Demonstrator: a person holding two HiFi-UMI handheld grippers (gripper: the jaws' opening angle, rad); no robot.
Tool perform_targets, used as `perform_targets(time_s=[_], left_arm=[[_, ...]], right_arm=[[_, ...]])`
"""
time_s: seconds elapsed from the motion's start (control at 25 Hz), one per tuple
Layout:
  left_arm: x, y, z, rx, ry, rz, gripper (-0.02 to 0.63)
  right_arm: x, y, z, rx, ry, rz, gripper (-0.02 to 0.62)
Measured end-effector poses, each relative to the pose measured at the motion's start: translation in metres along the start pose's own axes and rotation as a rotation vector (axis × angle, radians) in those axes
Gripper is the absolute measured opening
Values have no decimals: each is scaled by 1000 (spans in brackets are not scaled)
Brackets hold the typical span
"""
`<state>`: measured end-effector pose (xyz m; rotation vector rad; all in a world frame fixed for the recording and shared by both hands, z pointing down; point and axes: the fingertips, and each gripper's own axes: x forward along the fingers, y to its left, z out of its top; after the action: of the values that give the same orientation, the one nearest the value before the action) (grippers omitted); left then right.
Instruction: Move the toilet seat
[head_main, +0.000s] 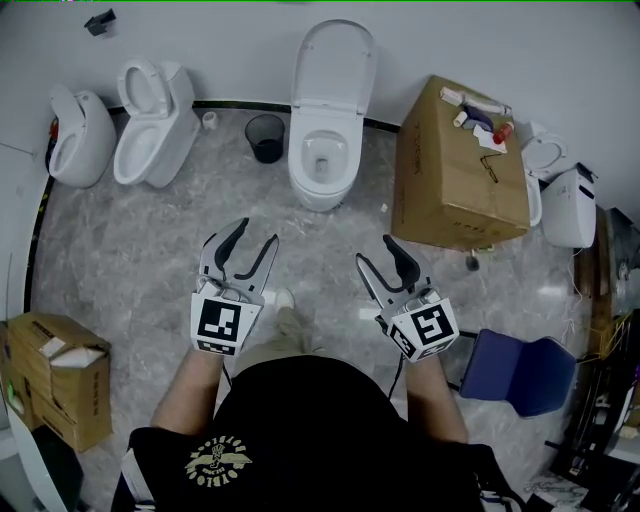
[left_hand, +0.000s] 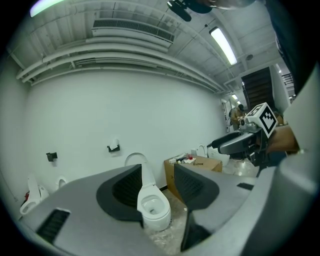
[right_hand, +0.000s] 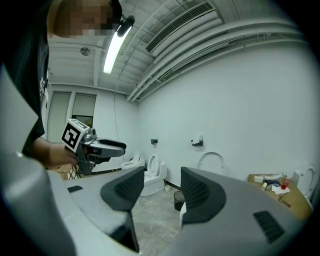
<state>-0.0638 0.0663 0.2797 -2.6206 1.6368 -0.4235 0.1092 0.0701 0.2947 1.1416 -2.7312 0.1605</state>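
Toilet seat (head_main: 334, 62) stands raised above its bowl (head_main: 322, 160); I hold left gripper (head_main: 255, 236) and right gripper (head_main: 377, 250) well short of it, jaws spread, empty, ready to reach.

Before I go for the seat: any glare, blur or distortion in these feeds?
Head view: even light, sharp, edges slightly bowed, toilet clear. Left gripper view: strong fisheye, dark corners, ceiling light blown out. Right gripper view: same fisheye, tube lamp glaring.
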Motion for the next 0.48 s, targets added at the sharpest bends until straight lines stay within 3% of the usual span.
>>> perform_targets(time_s=[0.48], left_arm=[[55, 40, -4, -7, -7, -17, 198]], right_arm=[[57, -30, 12, -22, 30, -16, 230]])
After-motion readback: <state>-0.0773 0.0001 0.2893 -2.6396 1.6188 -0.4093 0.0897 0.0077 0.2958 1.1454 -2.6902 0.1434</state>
